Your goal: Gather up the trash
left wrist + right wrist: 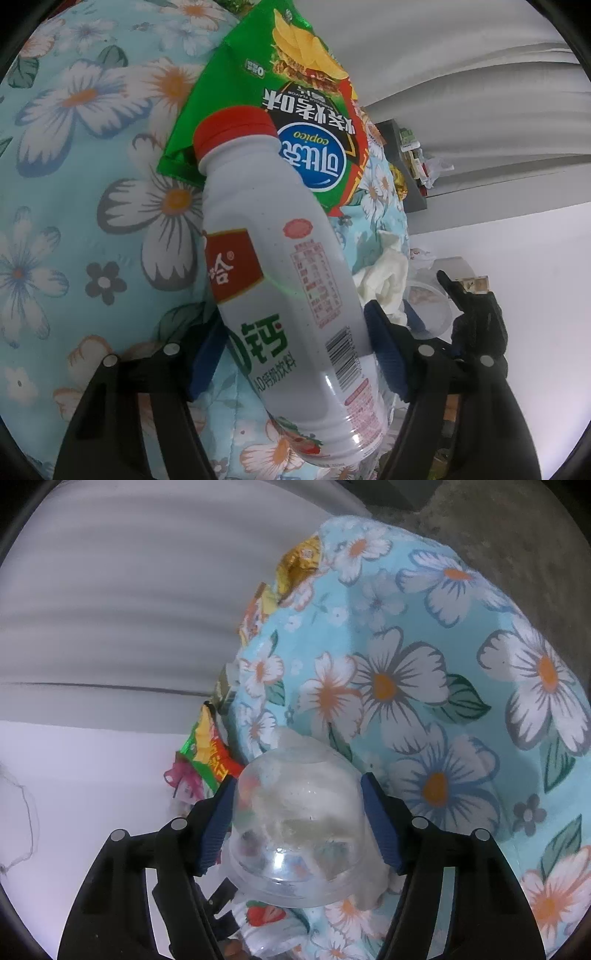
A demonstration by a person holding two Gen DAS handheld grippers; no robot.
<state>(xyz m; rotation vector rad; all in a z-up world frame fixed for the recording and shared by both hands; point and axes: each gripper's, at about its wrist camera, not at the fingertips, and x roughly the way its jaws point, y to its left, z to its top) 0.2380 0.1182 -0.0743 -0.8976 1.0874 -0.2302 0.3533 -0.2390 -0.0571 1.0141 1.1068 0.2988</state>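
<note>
My left gripper (295, 343) is shut on a white plastic drink bottle (280, 280) with a red cap, held tilted above the floral bedding (74, 184). A green chip bag (291, 92) lies on the bedding just beyond the cap. My right gripper (297, 819) is shut on a clear plastic cup (299, 827), upside down, with crumpled white tissue under it. That cup and the right gripper also show in the left wrist view (432, 310). A crumpled white tissue (384, 273) lies at the bedding's edge.
More wrappers sit along the bedding's edge: a gold one (299, 565), a yellow one (258, 609) and a red-green one (210, 749). A grey shelf (406, 162) with small items stands by the white wall. Grey curtains hang behind.
</note>
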